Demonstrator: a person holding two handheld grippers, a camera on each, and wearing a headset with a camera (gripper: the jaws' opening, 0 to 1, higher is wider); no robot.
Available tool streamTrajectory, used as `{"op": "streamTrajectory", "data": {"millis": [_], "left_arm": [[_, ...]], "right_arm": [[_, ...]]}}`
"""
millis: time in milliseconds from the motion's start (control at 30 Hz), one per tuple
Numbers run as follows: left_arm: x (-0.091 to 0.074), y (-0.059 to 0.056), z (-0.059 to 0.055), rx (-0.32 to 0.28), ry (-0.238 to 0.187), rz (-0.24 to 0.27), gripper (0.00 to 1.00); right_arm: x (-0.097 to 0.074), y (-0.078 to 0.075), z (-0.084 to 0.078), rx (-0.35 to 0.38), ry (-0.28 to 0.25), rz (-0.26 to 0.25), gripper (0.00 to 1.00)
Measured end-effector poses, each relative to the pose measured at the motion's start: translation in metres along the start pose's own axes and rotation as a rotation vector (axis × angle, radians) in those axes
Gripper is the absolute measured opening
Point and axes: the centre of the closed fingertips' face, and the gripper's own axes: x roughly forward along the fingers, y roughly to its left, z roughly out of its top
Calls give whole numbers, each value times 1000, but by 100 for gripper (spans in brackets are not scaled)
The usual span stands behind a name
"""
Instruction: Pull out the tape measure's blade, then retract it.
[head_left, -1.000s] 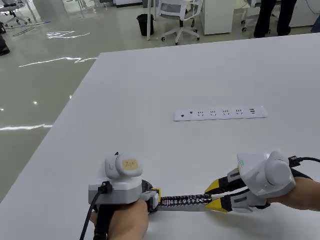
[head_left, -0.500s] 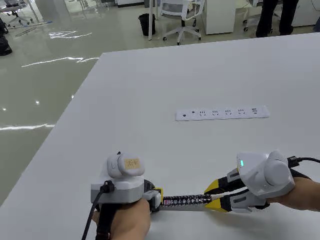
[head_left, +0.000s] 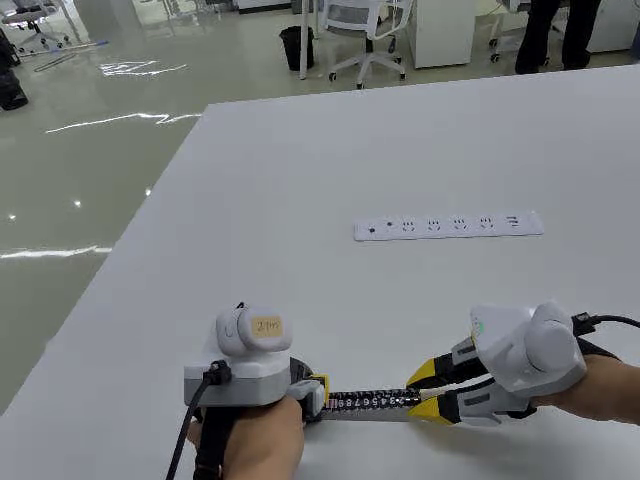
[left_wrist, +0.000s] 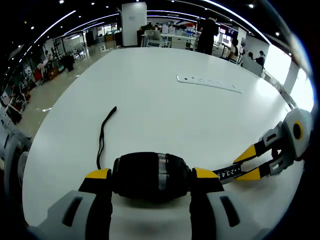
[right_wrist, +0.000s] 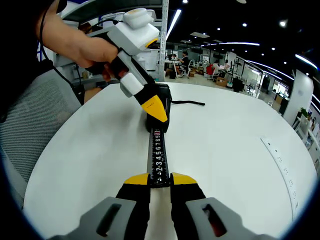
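A black tape measure case (left_wrist: 150, 176) lies at the near edge of the white table (head_left: 330, 170), and my left gripper (left_wrist: 151, 175) is shut on it between yellow-tipped jaws. The same case (right_wrist: 161, 106) lies ahead in the right gripper view, with the left gripper (right_wrist: 157, 112) on it. In the head view the left gripper (head_left: 310, 392) sits at the bottom left. A short length of numbered blade (head_left: 365, 402) runs right from the case. My right gripper (head_left: 422, 392) is shut on the blade (right_wrist: 158, 162) near its free end. The blade (left_wrist: 228, 172) lies flat on the table.
A white power strip (head_left: 448, 226) lies across the middle of the table. The case's black wrist strap (left_wrist: 102, 135) trails over the table beyond it. Beyond the far table edge stand an office chair (head_left: 362, 35), a black bin (head_left: 293, 47) and a person's legs (head_left: 552, 32).
The head camera shifted slightly. The length of blade drawn out has barely changed. Both grippers keep their hold.
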Motion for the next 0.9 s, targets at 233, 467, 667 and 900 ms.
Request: {"op": "streamTrajectory", "data": {"millis": [233, 467, 667, 900], "left_arm": [[0, 0, 0, -1, 2, -5, 59], [0, 0, 0, 0, 2, -7, 59], [0, 0, 0, 1, 3, -11, 59], [-1, 0, -1, 1, 3, -12, 59]], "right_arm": [[2, 0, 2, -3, 0, 4, 15], [5, 0, 4, -4, -2, 7, 15], [7, 1, 5, -4, -2, 10, 15], [10, 1, 7, -6, -1, 9, 15]]}}
